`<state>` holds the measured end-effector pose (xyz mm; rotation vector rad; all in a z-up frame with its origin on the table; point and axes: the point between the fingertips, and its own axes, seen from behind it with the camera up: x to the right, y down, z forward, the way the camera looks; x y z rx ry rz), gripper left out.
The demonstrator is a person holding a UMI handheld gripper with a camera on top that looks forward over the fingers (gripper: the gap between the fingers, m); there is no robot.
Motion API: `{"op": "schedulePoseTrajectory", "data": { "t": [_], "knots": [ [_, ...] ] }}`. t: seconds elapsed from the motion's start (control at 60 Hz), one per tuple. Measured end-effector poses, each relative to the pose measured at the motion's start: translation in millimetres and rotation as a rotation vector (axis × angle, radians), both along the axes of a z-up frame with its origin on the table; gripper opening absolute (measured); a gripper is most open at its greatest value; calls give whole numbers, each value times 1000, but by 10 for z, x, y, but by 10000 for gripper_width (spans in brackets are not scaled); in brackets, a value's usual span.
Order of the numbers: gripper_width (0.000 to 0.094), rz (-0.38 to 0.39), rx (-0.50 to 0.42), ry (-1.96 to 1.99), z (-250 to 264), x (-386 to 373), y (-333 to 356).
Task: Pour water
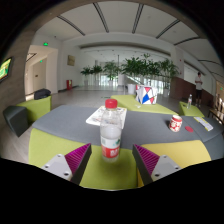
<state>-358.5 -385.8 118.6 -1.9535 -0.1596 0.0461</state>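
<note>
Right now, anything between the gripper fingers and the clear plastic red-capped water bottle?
Nothing visible. The clear plastic red-capped water bottle stands upright on the grey table, between the open gripper fingers, with a gap either side.

A clear plastic water bottle point(110, 130) with a red screw cap and a pale label band stands upright on the table, cap on. It sits between the two fingers, just ahead of their pink pads, with a gap at either side.
</note>
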Motion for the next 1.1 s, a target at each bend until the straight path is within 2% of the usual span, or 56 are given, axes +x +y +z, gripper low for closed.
{"op": "schedulePoseTrajectory", "data": {
  "t": [0.2,0.317,0.383,0.467,0.517,0.533,0.567,0.583,0.6,0.7,0.9,1.1],
  "knots": [
    [818,-65,40,-10,-244,-120,766],
    [690,-84,49,5,-348,-122,1012],
    [534,-75,62,10,-359,-170,1075],
    [493,-76,79,16,-336,-172,1106],
    [423,-84,84,30,-350,-159,1122],
    [424,-85,85,35,-333,-163,1110],
    [382,-75,86,40,-317,-184,1104],
    [394,-69,86,44,-310,-200,1105],
    [357,-62,86,45,-304,-212,1102],
    [330,-27,91,55,-272,-245,1086],
    [329,30,165,197,427,-259,1186],
    [328,145,272,553,1633,114,1570]
  ]
}}
